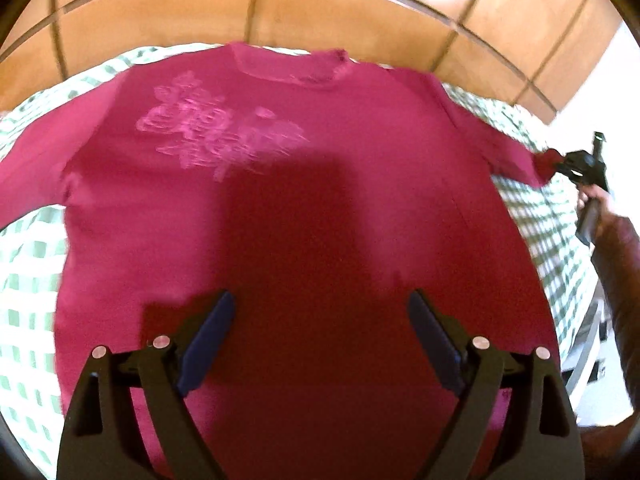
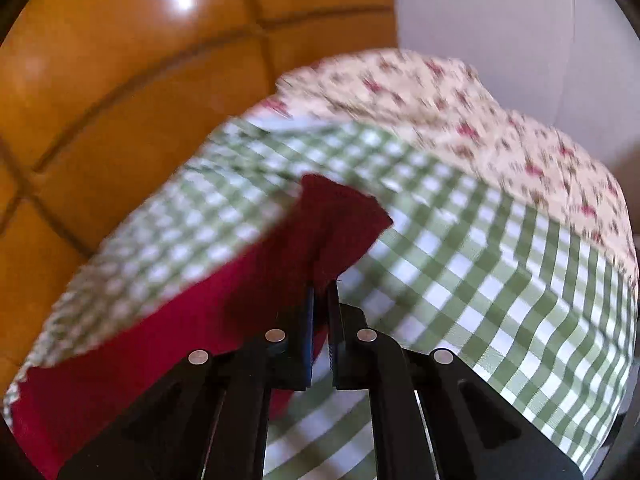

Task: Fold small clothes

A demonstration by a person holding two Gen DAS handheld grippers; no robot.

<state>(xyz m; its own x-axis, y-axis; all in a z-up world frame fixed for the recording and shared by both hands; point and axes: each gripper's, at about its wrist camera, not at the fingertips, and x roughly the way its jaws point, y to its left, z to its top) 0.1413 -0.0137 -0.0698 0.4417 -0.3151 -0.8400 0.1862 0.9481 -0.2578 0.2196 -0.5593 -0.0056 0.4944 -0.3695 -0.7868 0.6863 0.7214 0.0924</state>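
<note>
Magenta long-sleeve shirt (image 1: pixel 280 208) lay front-up, spread flat on the green-checked bedspread (image 1: pixel 28 280); chest print (image 1: pixel 216 132) too blurred to read. Left tool (image 1: pixel 320 300) hung wide open above the hem, gripping nothing. Right tool (image 2: pixel 321 292) was clamped on the sleeve cuff (image 2: pixel 340 216). Floral cloth (image 2: pixel 480 120) at the far end was smeared by motion blur. Left sleeve was cut off at frame edge.

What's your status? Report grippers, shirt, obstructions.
Left gripper open, above the shirt body. Right gripper shut on sleeve cuff. Shirt flat, front up, on checked cloth. Nothing in the way.
</note>
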